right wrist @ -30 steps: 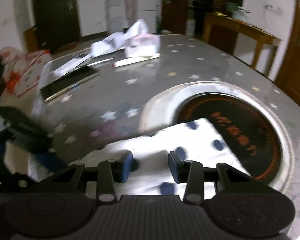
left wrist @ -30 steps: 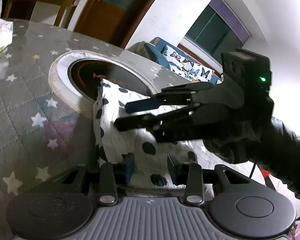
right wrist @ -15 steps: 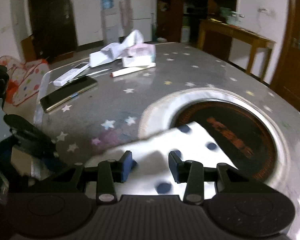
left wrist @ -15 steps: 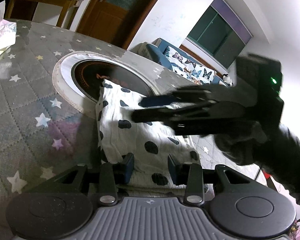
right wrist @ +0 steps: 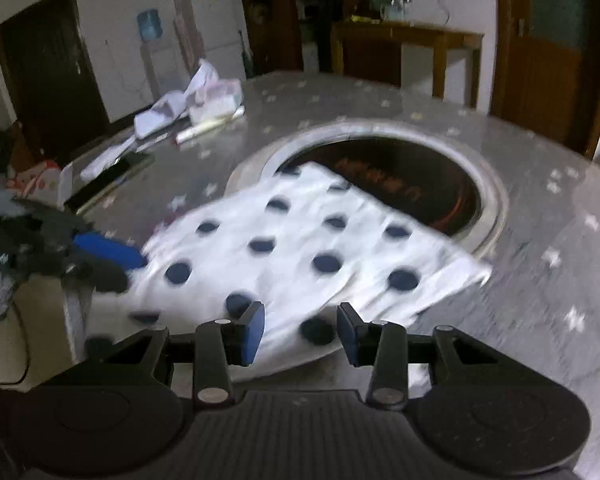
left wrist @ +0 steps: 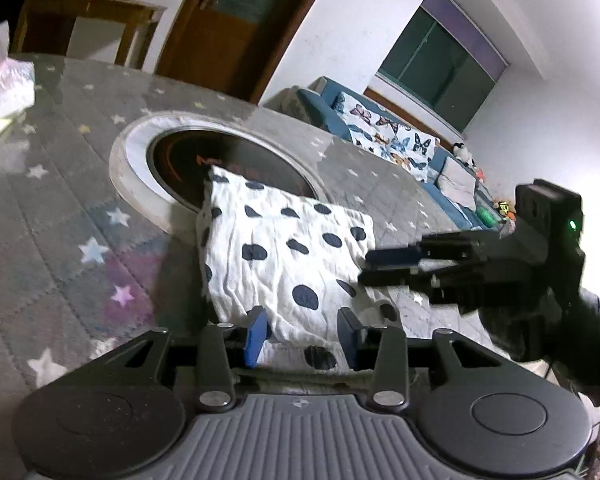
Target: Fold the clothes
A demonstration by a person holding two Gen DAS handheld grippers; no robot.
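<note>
1. Far left in the left wrist view: pink tissue pack point(left wrist: 4, 88) at the edge of the grey, star-printed surface point(left wrist: 52, 240).
2. Next along: round dark hob point(left wrist: 220, 168) with a pale ring, sunk into the surface.
3. Centre: white cloth point(left wrist: 284, 256) with dark dots, folded into a rough rectangle, far corner overlapping the hob, near edge hanging off the surface edge (creased, lying flat).
4. Bottom centre: left gripper point(left wrist: 302, 336), spread wide, blue pads either side of the cloth's near edge, gripping nothing.
5. Right: right gripper point(left wrist: 366, 266), seen side-on, tips just at the cloth's right edge; gap between tips hard to judge here.
6. Right wrist view (blurred): left gripper point(right wrist: 112, 260) at left beside the cloth point(right wrist: 300, 248); right gripper point(right wrist: 300, 330) spread wide at the cloth's near edge, empty.
</note>
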